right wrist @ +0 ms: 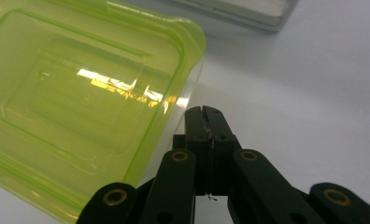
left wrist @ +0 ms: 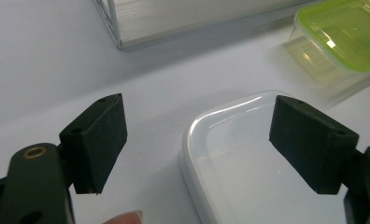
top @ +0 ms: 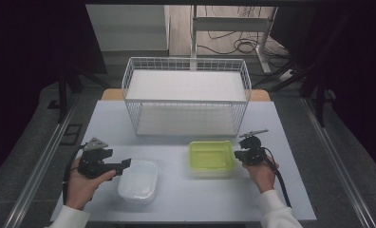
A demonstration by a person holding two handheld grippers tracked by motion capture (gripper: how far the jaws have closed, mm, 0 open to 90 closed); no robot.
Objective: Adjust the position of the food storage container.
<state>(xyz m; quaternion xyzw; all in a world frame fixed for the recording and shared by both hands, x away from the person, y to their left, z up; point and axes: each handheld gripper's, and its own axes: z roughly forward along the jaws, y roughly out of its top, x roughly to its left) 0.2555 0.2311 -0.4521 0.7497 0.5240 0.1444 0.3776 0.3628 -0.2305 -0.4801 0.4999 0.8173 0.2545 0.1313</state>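
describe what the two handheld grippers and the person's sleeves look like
Both grippers, the left gripper and right gripper, are black with flat black rectangular pads, brass-coloured rivets and trailing black cables. The left one carries a grey three-cornered plate. The sleeves are white.

The left hand [top: 84,183] grips the left claw [top: 125,164] low over the tabletop [top: 176,204], its jaws standing wide apart and pointing level toward the right. The right hand [top: 262,173] holds the right claw [top: 237,155] near that tabletop's right side, jaws pressed together with nothing between, pointing left.
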